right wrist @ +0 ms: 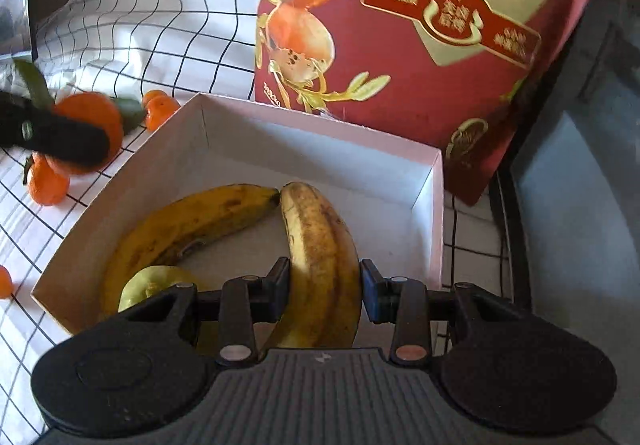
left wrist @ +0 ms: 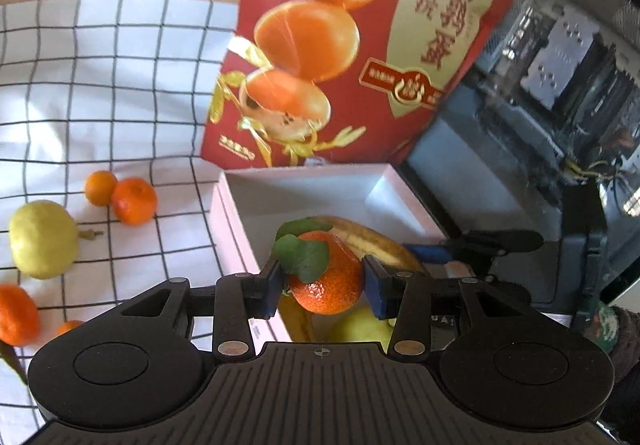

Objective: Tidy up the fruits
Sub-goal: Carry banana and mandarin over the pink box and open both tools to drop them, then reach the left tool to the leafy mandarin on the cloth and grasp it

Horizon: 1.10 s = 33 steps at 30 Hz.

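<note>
Left gripper [left wrist: 324, 287] clamped leafy tangerine [left wrist: 326, 279] directly above pink box [left wrist: 236, 245], bananas below. Right wrist view: right gripper [right wrist: 325, 291] clenched spotted banana [right wrist: 320, 265], long axis running forward, inside box, nearer arm.

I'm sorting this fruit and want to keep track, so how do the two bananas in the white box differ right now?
The right banana sits between the right tongs; the left banana lies free on the box floor. The right one points away from the camera, the left one slants across. The right shows heavier brown streaking. Both are ripe yellow, inside the white box, tips nearly meeting.
</note>
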Available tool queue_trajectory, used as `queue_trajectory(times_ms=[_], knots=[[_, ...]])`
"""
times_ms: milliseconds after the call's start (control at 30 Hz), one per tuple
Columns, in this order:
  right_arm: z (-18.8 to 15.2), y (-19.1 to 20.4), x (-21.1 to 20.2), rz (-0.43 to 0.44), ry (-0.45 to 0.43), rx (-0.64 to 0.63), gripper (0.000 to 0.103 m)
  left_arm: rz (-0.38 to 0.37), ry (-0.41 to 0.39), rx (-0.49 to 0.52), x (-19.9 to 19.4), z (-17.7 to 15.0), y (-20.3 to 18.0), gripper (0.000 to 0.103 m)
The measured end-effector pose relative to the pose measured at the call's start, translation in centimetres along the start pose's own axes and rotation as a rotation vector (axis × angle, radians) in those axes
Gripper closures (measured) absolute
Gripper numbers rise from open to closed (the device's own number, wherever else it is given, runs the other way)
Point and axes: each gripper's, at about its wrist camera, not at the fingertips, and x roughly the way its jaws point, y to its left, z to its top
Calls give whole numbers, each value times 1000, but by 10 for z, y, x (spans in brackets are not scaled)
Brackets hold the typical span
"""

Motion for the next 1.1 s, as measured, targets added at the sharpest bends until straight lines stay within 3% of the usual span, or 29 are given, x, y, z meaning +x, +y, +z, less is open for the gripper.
queue_trajectory(times_ms=[67, 233, 367, 633, 833, 1100], knots=[[1, -4, -5, 5, -19, 15, 66, -6, 13, 6, 6, 2, -5, 56], [-12, -12, -49, -27, -127, 82, 45, -27, 59, 8, 24, 10, -16, 56], [-34, -17, -78, -44, -167, 153, 44, -21, 101, 1, 46, 11, -25, 56], [-78, -14, -117, -60, -181, 206, 43, 12, 6, -37, 29, 15, -28, 57], [-96, -4, -121, -37, -171, 241, 42, 107, -125, -79, -22, -4, -6, 57], [-98, 31, -116, 27, -171, 183, 42, 351, -228, -226, -86, -58, 43, 57]])
